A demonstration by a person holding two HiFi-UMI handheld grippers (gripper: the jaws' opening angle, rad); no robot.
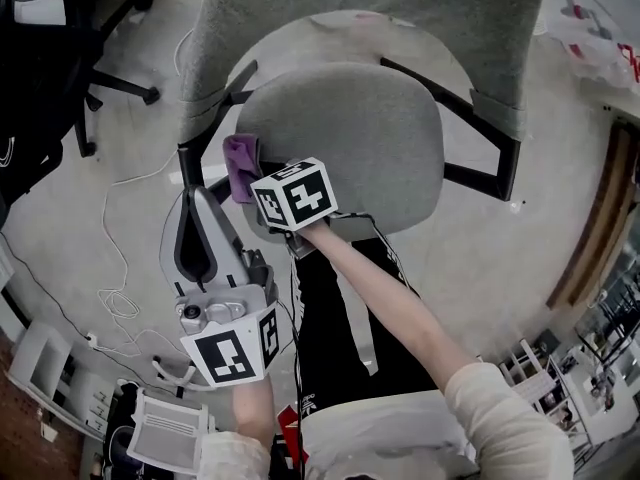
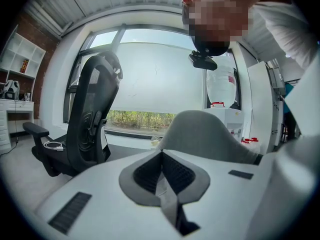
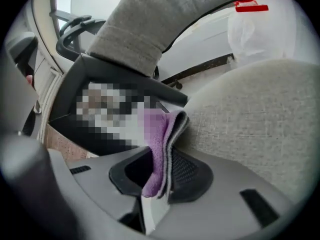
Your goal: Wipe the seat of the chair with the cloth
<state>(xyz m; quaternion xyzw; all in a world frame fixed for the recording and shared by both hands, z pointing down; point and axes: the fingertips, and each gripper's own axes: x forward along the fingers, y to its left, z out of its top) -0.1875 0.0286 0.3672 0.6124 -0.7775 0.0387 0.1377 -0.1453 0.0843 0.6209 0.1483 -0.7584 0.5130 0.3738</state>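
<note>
We see the purple cloth (image 1: 241, 160) at the left edge of the grey chair seat (image 1: 365, 133). It is pinched between the jaws of the right gripper (image 3: 161, 160), and its upper fold touches the seat's rim. The left gripper (image 2: 162, 174), jaws together on nothing, is off the seat's left edge, nearer us. A black office chair (image 2: 92, 119) stands beyond.

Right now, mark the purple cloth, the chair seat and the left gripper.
purple cloth (image 3: 157, 154): right gripper view, the fold pinched between the jaws.
chair seat (image 1: 370, 133): head view, middle of the grey cushion.
left gripper (image 2: 161, 156): left gripper view, where its shut jaws meet.
</note>
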